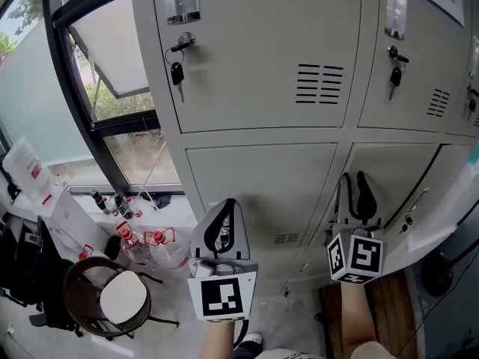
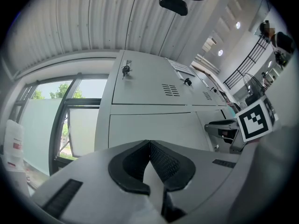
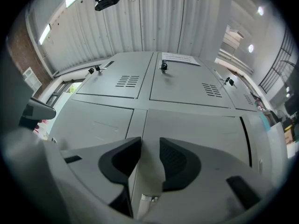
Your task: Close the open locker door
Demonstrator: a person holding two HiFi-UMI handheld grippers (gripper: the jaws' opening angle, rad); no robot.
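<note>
While locker bank fills view ahead, only lower-right locker door stands ajar, with dark gap along its left edge. It likely needs push on outer face. Right gripper nearest, just left of gap, jaws slightly parted, nothing between; push needs no grip. Left gripper pinched closed, empty, facing shut door; probably spare.

A round stool is seen on the floor beside red-capped bottles, below a tilted window pane.
</note>
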